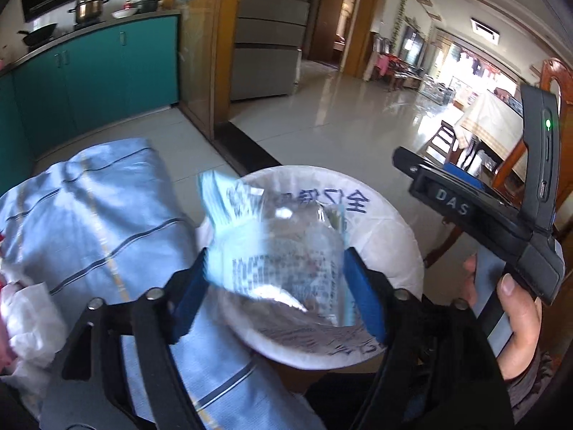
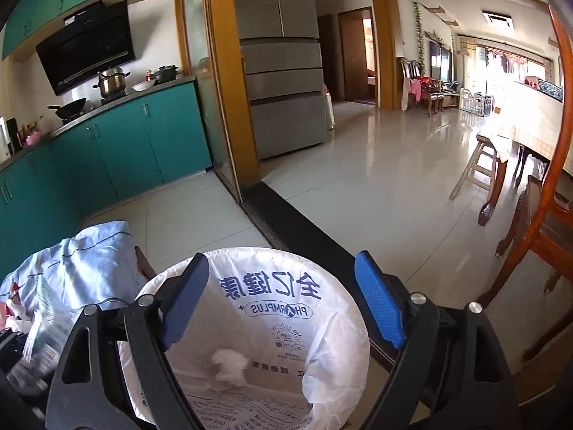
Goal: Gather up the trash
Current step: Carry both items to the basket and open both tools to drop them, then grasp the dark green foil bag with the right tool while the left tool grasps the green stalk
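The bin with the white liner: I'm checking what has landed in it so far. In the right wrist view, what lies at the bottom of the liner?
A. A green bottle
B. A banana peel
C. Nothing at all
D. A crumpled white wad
D: in the right wrist view a crumpled white wad lies low inside the white liner of the bin, seen between the fingers of the open right claw.

Your left gripper (image 1: pixel 275 294) tilts downward, jaws spread wide. Your right gripper (image 2: pixel 283 304) likewise angled down, jaws apart; your right hand (image 1: pixel 515 315) wraps its handle.
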Tool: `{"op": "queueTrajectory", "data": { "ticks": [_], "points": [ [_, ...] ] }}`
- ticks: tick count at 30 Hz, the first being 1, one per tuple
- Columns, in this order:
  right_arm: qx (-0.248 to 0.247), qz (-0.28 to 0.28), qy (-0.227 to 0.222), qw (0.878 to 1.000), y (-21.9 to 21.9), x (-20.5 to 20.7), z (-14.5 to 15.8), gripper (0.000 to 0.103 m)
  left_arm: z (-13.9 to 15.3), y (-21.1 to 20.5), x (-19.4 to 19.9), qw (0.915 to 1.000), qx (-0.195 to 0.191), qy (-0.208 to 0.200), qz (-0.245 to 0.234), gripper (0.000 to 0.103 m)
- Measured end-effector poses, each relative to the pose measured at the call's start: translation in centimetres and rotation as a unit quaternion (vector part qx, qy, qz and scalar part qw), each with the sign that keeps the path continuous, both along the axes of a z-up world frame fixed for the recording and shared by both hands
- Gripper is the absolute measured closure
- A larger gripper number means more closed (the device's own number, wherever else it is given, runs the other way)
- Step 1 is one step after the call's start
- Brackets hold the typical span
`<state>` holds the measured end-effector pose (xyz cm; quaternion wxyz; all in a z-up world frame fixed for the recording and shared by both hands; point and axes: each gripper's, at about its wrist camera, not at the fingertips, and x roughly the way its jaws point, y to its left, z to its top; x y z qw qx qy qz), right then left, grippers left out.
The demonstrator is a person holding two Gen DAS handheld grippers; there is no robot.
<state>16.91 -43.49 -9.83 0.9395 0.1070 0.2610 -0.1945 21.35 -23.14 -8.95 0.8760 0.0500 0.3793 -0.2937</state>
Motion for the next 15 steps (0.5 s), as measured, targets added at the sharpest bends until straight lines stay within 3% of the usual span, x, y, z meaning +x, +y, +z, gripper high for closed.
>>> {"op": "queueTrajectory", "data": {
  "ticks": [4, 7, 9, 12, 15],
  "points": [
    [-0.008, -0.003, 0.012, 1.0, -0.1, 0.5, -0.6, 0.021, -0.8, 0.1, -0.1, 0.9995, 0.02, -0.002, 0.025, 0.01],
    [-0.01, 0.007, 0.012, 1.0, 0.1, 0.7, -0.6, 0.021, 0.0, 2.7, -0.8, 0.9974, 0.024, -0.012, 0.068, 0.01],
    [-0.004, 0.024, 0.003, 1.0, 0.7, 0.8, -0.2, 0.021, 1.0, 5.3, -1.9, 0.9929, 0.036, -0.041, 0.106, 0.009],
    [-0.003, 0.07, -0.011, 0.997, 3.2, 1.2, 0.5, 0.021, 2.1, 9.5, -4.3, 0.977, 0.086, -0.099, 0.168, 0.009],
    [-0.009, 0.145, -0.018, 0.989, 7.5, 2.0, 1.1, 0.019, 2.8, 15.0, -6.7, 0.9607, 0.105, -0.109, 0.233, 0.008]
  ]
}}
